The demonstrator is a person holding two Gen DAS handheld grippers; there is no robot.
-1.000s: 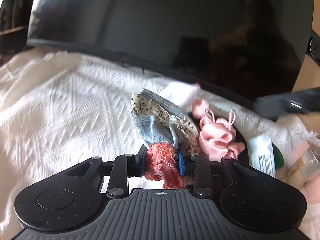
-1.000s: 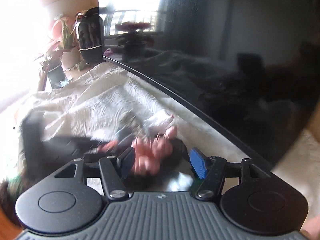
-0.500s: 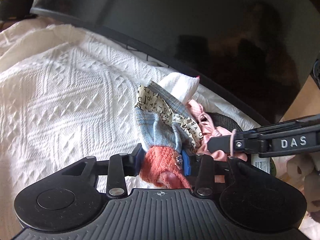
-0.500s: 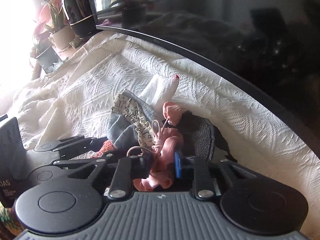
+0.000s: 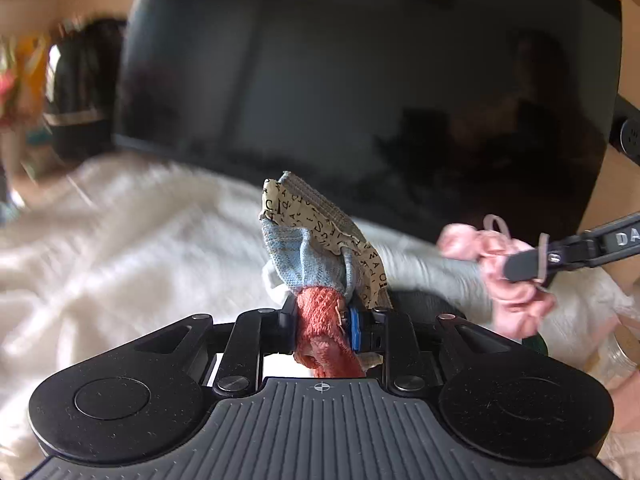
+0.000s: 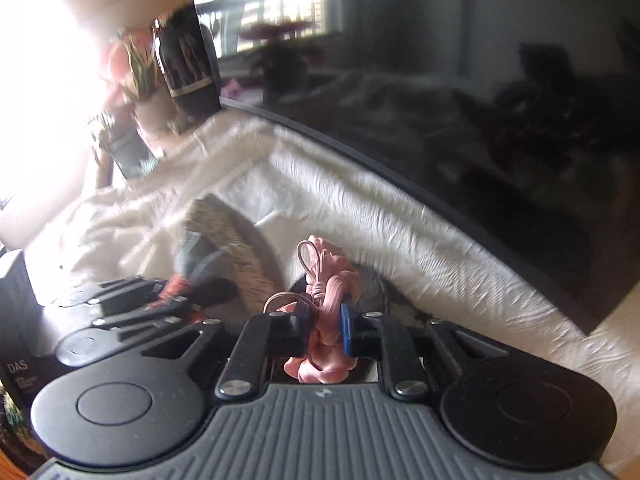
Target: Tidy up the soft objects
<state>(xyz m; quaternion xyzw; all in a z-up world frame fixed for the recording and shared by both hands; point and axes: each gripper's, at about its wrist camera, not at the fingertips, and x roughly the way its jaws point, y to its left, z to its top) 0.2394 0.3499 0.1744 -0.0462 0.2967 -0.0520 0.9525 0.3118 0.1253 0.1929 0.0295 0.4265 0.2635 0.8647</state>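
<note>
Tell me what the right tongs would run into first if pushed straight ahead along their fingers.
Probably the white textured blanket: beyond the pink satin item clamped in the right tongs, it rises ahead, with the dark TV screen behind. Blur leaves depth uncertain.

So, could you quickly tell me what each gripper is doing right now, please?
Left gripper: closed on the bundle of socks.
Right gripper: closed on the pink scrunchie.
</note>
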